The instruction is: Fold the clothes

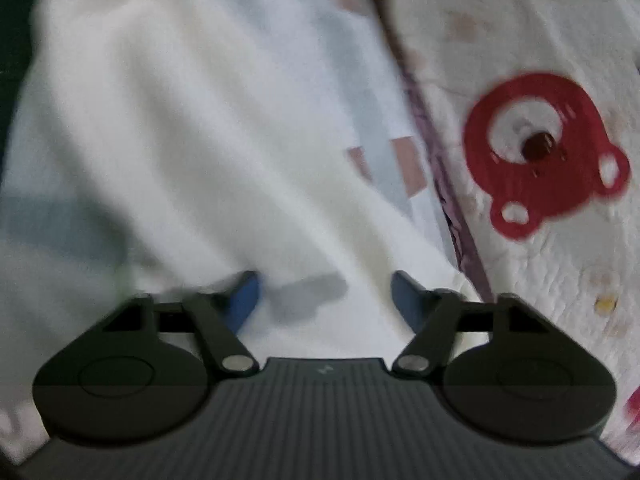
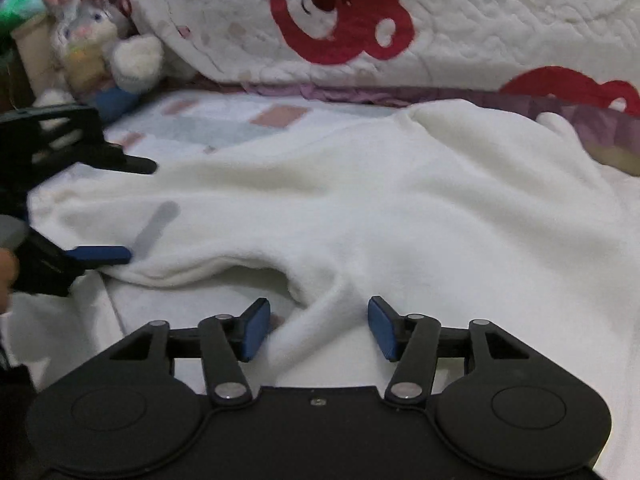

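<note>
**Two grippers apart over a white fleece on the bed**

Two grippers hang over one white garment [image 2: 360, 200], a soft fleece spread in loose folds across a bed. It lies on a pale sheet [image 2: 224, 120] with pink and grey-blue blocks, and its far edge runs close to a quilt [image 2: 500, 28] printed with red bear faces [image 2: 336, 8], bunched along the back of the bed.

Right gripper [image 2: 318, 330]: its blue pads [image 2: 256, 330] stand well apart, with nothing clamped. A raised ridge of the garment's near edge runs up between them; whether either pad touches the cloth cannot be told.

Left gripper [image 1: 325, 304]: its own view is blurred, but the fingers are spread wide with white cloth below and between them, and nothing is pinched. In the right wrist view it [image 2: 100, 216] sits at the left end of the garment, one blue-padded finger [image 2: 100, 255] low at the cloth's near edge and the other finger raised above the fabric. Part of a hand [image 2: 6, 276] shows behind it at the frame's left edge.

A plush rabbit [image 2: 92, 48] sits at the bed's far left corner, against the quilt's end.
</note>
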{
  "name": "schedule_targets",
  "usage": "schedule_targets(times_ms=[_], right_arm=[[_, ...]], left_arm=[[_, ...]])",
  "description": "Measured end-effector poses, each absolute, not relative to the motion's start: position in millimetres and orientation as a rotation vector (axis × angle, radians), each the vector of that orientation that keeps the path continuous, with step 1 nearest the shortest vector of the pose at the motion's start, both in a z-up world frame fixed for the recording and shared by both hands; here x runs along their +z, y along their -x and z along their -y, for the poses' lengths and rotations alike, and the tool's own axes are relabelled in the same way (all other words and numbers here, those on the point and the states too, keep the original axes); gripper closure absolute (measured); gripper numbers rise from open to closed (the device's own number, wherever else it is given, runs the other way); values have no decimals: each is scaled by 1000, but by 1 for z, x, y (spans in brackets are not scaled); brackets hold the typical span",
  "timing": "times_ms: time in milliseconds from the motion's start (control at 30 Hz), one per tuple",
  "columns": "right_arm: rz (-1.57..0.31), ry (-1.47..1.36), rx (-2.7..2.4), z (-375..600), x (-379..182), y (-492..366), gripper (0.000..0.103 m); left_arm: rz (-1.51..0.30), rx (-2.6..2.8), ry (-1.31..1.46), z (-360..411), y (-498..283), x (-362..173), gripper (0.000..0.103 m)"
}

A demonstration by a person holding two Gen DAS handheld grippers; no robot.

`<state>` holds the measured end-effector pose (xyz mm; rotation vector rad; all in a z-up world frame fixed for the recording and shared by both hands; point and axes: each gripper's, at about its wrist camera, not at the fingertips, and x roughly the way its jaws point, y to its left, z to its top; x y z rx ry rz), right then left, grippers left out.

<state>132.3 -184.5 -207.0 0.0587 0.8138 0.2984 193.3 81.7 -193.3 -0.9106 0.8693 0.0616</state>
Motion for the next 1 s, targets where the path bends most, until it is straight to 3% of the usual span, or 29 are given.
schedule_targets(times_ms=[33, 167, 267, 367, 433, 500, 600, 733, 900, 1000], right_arm=[[-800, -74, 351, 186, -207, -133, 94], [-673, -353, 512, 213, -191, -118, 94], [-750, -410, 500, 220, -204, -129, 93], [-864, -417, 516, 213, -222, -129, 86], [-874, -448, 616, 213, -212, -122, 60], [-867, -560, 742, 227, -195, -118, 56], [-790, -689, 790, 273, -163, -109, 53], [-715, -421, 504, 345, -125, -75, 52], [-755, 13, 98, 450, -104, -80, 52], [-764, 83, 31, 498, -102, -100, 52]], left_arm=[[-841, 73, 847, -82, -197, -190, 103], [-632, 198, 638, -96, -191, -155, 103], [-606, 252, 581, -106, -183, -143, 103], [-714, 160, 680, -99, -188, -152, 101], [-783, 97, 724, -92, -193, -157, 101], [-827, 30, 642, -63, -200, -156, 96], [-860, -102, 550, -10, -199, -151, 79], [-902, -244, 427, 52, -186, -157, 66], [-948, -420, 270, 128, -171, -164, 64], [-943, -452, 165, 148, -163, -167, 62]])
